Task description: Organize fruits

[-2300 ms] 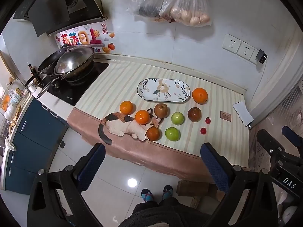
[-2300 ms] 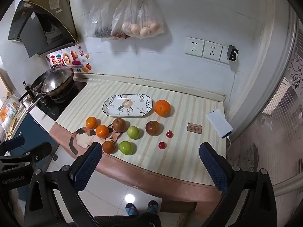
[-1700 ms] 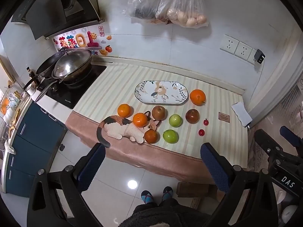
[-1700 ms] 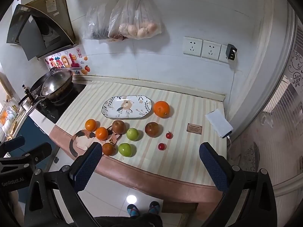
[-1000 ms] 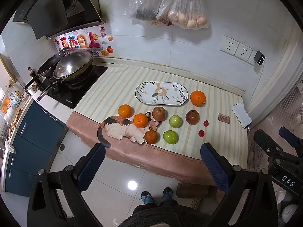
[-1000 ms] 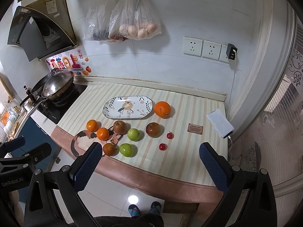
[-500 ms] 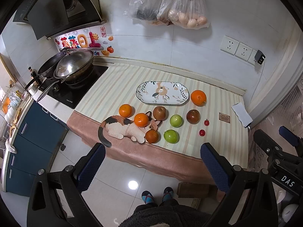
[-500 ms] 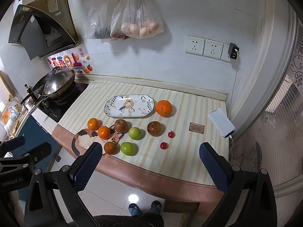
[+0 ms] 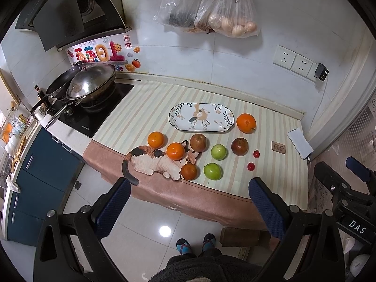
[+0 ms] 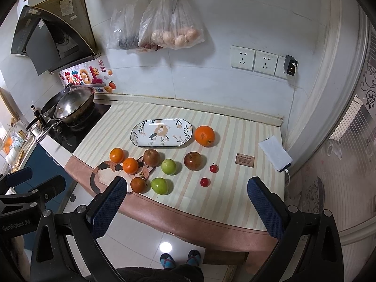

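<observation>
Left wrist view: the left gripper [image 9: 189,205] was wide open and held nothing. It hung over the floor, in front of the counter.
Right wrist view: the right gripper [image 10: 184,203] was wide open too, with nothing between its fingers.
Fruits: all lay on the striped cloth [image 9: 150,108], well past both grippers.
Nearest fruit: a green apple [image 9: 212,171] and a brown fruit [image 9: 189,171] sat close to the counter's front edge.
Next row: two small oranges [image 9: 175,150], a brown apple [image 9: 198,142], another green apple [image 9: 218,151] and a dark red apple [image 9: 239,146].
Small ones: two cherry tomatoes [image 9: 251,166] lay to the right.
Farthest: the oval plate [image 9: 174,115] had no fruit on it. A big orange [image 9: 246,123] sat just beside it.
Toy: a cat mat [image 9: 150,162] lay under some fruit.
</observation>
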